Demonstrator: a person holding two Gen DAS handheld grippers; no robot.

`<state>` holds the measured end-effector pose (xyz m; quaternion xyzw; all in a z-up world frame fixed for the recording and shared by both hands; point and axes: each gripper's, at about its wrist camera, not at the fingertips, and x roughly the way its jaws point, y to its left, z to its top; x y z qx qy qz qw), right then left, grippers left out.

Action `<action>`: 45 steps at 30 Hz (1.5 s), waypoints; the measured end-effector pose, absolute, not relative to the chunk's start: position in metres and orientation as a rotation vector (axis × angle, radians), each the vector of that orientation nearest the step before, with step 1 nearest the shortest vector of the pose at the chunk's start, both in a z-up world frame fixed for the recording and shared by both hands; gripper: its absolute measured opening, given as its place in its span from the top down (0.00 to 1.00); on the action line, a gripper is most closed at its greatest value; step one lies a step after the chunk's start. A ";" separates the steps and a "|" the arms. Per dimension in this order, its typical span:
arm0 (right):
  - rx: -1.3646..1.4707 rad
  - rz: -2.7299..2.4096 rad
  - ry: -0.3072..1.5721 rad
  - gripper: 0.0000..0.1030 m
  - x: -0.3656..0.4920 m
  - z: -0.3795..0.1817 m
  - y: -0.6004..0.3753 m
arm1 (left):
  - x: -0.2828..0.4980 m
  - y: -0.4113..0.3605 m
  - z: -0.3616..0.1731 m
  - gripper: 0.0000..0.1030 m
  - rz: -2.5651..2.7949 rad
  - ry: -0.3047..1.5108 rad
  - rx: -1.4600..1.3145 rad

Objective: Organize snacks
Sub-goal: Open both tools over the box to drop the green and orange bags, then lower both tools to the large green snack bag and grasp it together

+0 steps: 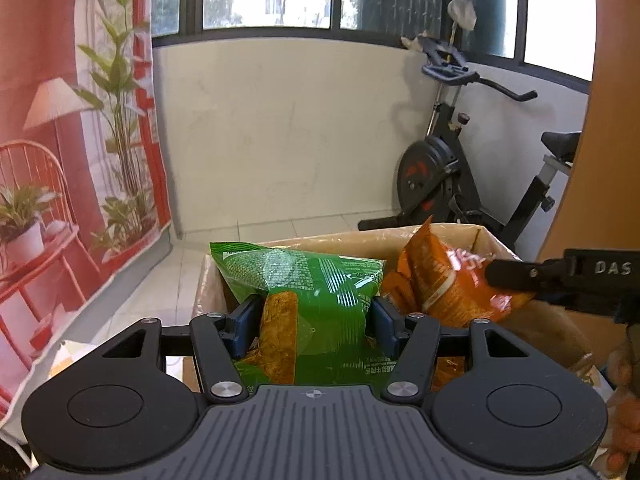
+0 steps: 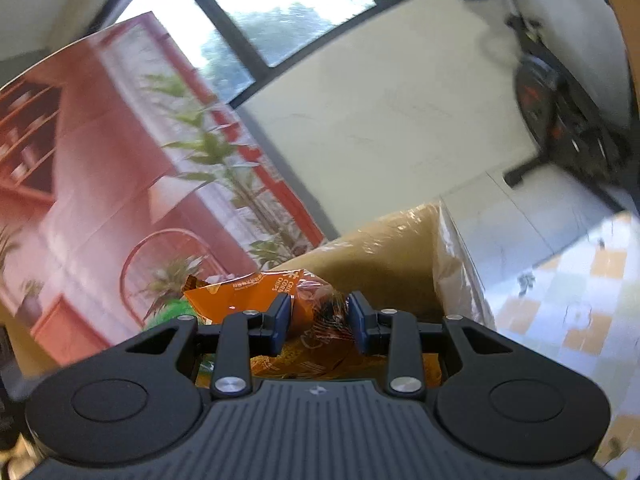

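My left gripper point(image 1: 314, 314) is shut on a green snack bag point(image 1: 320, 280) and holds it over the open cardboard box point(image 1: 352, 238). My right gripper point(image 2: 318, 314) is shut on an orange chip bag point(image 2: 256, 292), also over the box point(image 2: 384, 248). In the left wrist view the orange bag point(image 1: 444, 280) stands just right of the green one, with the right gripper's finger point(image 1: 516, 274) pinching its right side. A sliver of the green bag point(image 2: 172, 310) shows at the left in the right wrist view.
An exercise bike point(image 1: 460, 160) stands on the tiled floor behind the box at the right. A red printed backdrop point(image 1: 60, 160) hangs at the left. A checked cloth point(image 2: 580, 320) lies right of the box. A wooden panel point(image 1: 600, 160) rises at the far right.
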<state>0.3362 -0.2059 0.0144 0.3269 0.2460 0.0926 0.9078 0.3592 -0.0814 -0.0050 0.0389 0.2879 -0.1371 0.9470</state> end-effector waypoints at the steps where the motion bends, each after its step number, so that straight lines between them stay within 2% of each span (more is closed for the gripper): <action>1: 0.691 0.178 0.523 0.67 0.340 0.012 -0.206 | 0.361 -0.080 -0.004 0.40 -0.284 0.590 0.075; 7: 0.784 0.111 0.573 0.66 0.354 0.000 -0.209 | 0.369 -0.076 -0.007 0.39 -0.265 0.607 0.080; 10: 0.809 0.112 0.577 0.60 0.355 -0.003 -0.209 | 0.371 -0.078 -0.011 0.38 -0.247 0.638 0.091; 12: 0.778 0.132 0.571 0.53 0.357 0.001 -0.206 | 0.371 -0.076 -0.011 0.34 -0.244 0.639 0.087; 22: 0.681 0.152 0.530 0.51 0.332 0.014 -0.198 | 0.352 -0.073 0.005 0.34 -0.268 0.594 0.081; 45: 0.418 0.266 0.471 0.51 0.216 0.037 -0.196 | 0.220 -0.029 0.027 0.34 -0.246 0.520 0.088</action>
